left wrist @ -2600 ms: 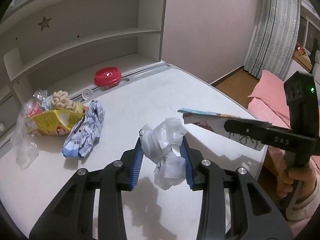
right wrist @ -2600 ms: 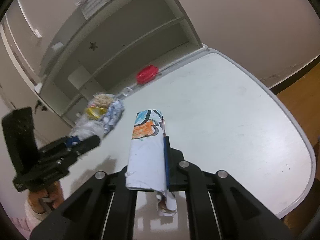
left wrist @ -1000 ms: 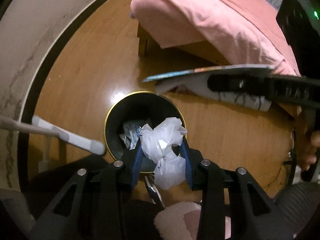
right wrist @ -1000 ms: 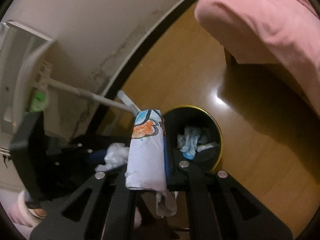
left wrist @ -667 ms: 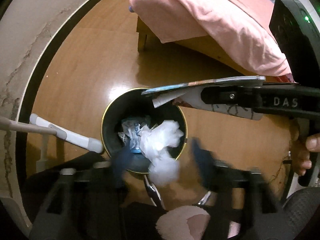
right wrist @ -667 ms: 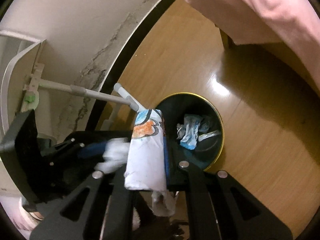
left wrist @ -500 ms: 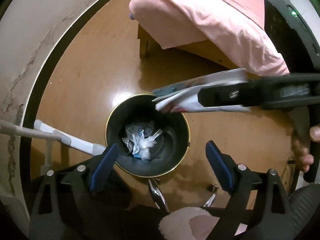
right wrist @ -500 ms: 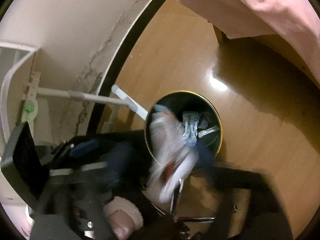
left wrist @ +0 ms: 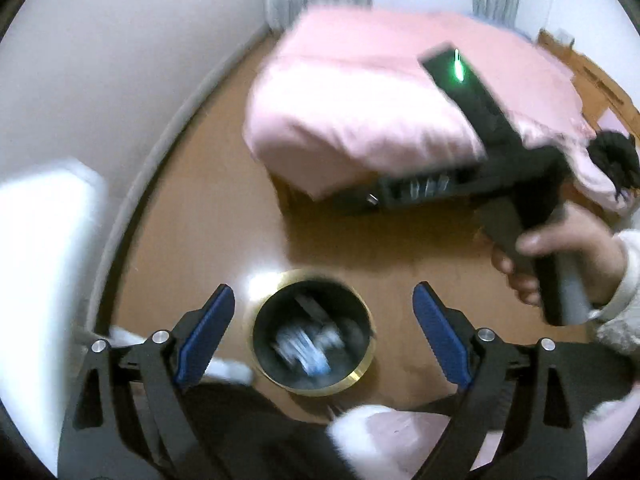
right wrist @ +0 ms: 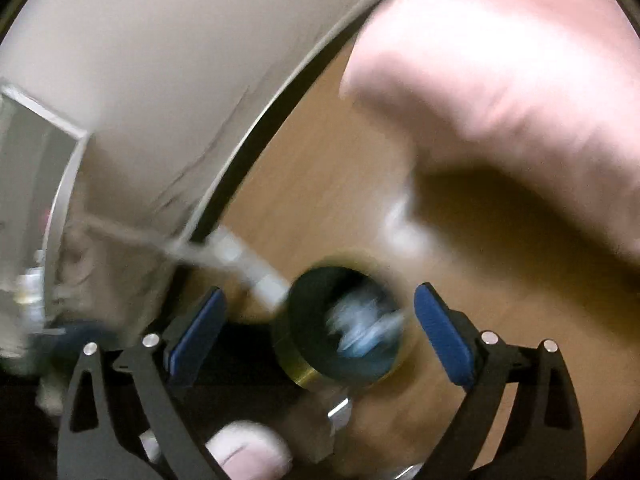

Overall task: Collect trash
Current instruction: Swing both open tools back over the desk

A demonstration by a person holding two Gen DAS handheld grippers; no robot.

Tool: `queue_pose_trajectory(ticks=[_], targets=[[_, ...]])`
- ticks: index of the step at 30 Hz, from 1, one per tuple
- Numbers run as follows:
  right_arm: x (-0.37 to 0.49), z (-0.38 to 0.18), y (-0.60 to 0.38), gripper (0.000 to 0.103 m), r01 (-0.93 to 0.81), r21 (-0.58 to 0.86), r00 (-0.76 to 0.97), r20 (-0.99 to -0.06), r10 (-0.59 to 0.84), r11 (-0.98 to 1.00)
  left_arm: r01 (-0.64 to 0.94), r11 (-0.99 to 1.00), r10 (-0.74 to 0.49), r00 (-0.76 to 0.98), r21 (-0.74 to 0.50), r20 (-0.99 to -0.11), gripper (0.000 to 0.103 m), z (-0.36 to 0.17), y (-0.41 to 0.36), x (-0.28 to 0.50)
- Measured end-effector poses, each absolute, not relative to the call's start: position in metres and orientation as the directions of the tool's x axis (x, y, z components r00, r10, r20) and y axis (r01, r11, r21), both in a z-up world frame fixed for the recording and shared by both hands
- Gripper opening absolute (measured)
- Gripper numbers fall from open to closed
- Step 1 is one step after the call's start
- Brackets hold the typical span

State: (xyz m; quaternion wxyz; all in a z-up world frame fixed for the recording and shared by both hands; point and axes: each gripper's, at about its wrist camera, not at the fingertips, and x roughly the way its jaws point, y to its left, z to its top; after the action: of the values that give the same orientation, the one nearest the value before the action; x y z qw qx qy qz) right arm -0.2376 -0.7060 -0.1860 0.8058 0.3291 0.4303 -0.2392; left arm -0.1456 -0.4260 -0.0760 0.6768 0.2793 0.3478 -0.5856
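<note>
A black trash bin with a gold rim (left wrist: 362, 374) stands on the wooden floor, with blurred white and blue trash (left wrist: 304, 346) inside. My left gripper (left wrist: 322, 336) is open and empty above the bin. My right gripper (right wrist: 316, 334) is open and empty, also above the bin (right wrist: 298, 370), where the trash (right wrist: 364, 332) shows blurred. The right gripper's body (left wrist: 500, 160) shows in the left wrist view, held by a hand at the right.
A bed with a pink cover (left wrist: 360, 112) stands beyond the bin, also in the right wrist view (right wrist: 500, 80). A white wall (left wrist: 100, 80) and dark baseboard run on the left. A white bar (right wrist: 240, 256) reaches toward the bin. A pink slipper (right wrist: 248, 452) is below.
Both grippers carried trash from the table to the bin. The left let go of the white tissue wad, then the right let go of the folded paper; both now move, blurred.
</note>
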Motion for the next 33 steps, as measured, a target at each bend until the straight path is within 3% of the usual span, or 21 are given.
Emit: queue_pose_trajectory(ticks=[2,4,7,9,13,17,23,28,33], targets=[[-0.236,-0.145,-0.692,0.096,0.69,0.159,0.518,-0.79,-0.328,0.706,0.973,0.229,-0.677,0.172,0.017,-0.715,0.094,-0.036,-0.399,-0.132],[-0.232,-0.115,-0.678,0.096,0.683,0.109,0.563,-0.709,-0.424,0.723,0.941,0.329,-0.712,0.3,0.075,-0.635,0.096,-0.007,-0.368,-0.113],[-0.215,-0.077,-0.652,0.096,0.616,0.15,0.674,-0.608,-0.419,0.773,0.81,0.558,-0.624,0.554,0.183,-0.551,0.096,0.016,-0.31,-0.072],[-0.192,-0.059,-0.63,0.096,0.524,0.233,0.76,-0.562,-0.326,0.819,0.691,0.691,-0.515,0.677,0.213,-0.525,0.096,0.022,-0.264,-0.044],[-0.138,-0.048,-0.584,0.096,0.37,0.307,0.813,-0.563,-0.147,0.877,0.421,0.895,-0.272,0.775,0.145,-0.571,0.096,0.015,-0.144,0.015],[-0.075,-0.045,-0.51,0.096,0.258,0.152,0.776,-0.621,-0.111,0.954,0.162,0.981,-0.053,0.754,0.107,-0.655,0.096,-0.003,-0.046,0.062],[-0.013,-0.042,-0.398,0.096,0.055,0.034,0.76,-0.65,-0.02,0.998,0.026,1.0,-0.022,0.709,-0.005,-0.705,0.096,-0.02,0.045,0.112],[0.024,-0.036,-0.32,0.096,0.003,-0.009,0.751,-0.66,-0.009,1.0,0.084,0.996,-0.048,0.657,0.011,-0.752,0.096,-0.041,0.067,0.166],[0.076,-0.033,-0.244,0.096,-0.052,-0.003,0.712,-0.701,0.035,0.999,0.104,0.99,-0.139,0.647,-0.094,-0.749,0.092,-0.046,0.082,0.196]])
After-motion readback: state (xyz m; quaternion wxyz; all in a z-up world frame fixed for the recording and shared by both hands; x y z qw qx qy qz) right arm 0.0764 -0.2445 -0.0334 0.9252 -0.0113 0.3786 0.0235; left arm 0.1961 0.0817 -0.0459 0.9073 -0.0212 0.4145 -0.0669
